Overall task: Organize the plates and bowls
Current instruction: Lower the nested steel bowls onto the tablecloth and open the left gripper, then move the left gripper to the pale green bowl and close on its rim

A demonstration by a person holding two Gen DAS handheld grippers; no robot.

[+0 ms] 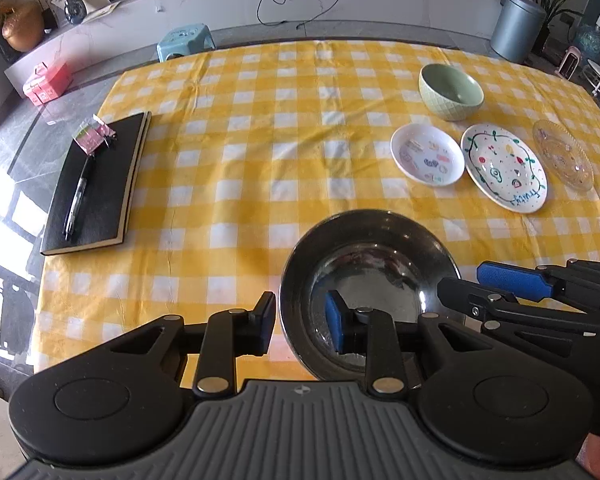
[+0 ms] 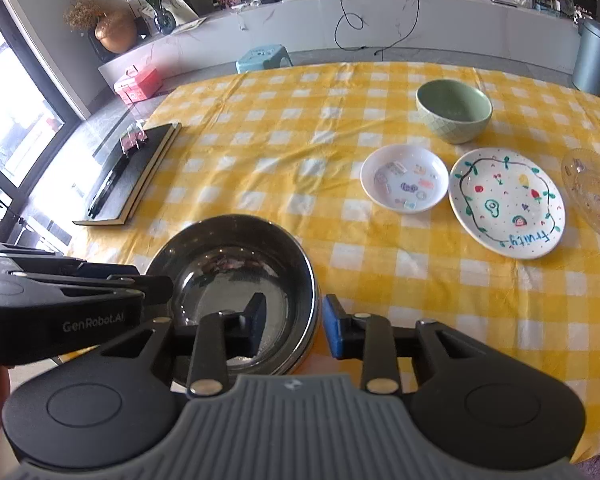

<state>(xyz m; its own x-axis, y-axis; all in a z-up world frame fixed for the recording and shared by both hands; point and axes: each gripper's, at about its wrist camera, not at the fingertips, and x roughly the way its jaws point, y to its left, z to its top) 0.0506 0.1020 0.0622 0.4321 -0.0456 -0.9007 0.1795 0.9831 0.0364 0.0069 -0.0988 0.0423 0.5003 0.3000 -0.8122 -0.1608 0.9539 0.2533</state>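
Observation:
A shiny steel bowl (image 1: pixel 380 240) (image 2: pixel 236 256) sits on the yellow checked tablecloth (image 1: pixel 260 152) near the front edge. My left gripper (image 1: pixel 300 326) is open and straddles the bowl's left rim without pressing on it. My right gripper (image 2: pixel 294 324) is open as well and straddles the right rim, one finger inside the bowl. Each gripper also shows at the edge of the other's view. Further back on the right are a green bowl (image 1: pixel 450 90) (image 2: pixel 454 110), a small white dish (image 1: pixel 427 154) (image 2: pixel 404 184), a painted plate (image 1: pixel 504 168) (image 2: pixel 506 202) and a clear glass plate (image 1: pixel 562 154) (image 2: pixel 592 192).
A black notebook (image 1: pixel 100 184) (image 2: pixel 136 172) with a pen and pink clips on it lies at the table's left edge. Beyond the far edge stand a blue stool (image 1: pixel 186 40) and a grey bin (image 1: pixel 518 26). Bare cloth spans the table's middle.

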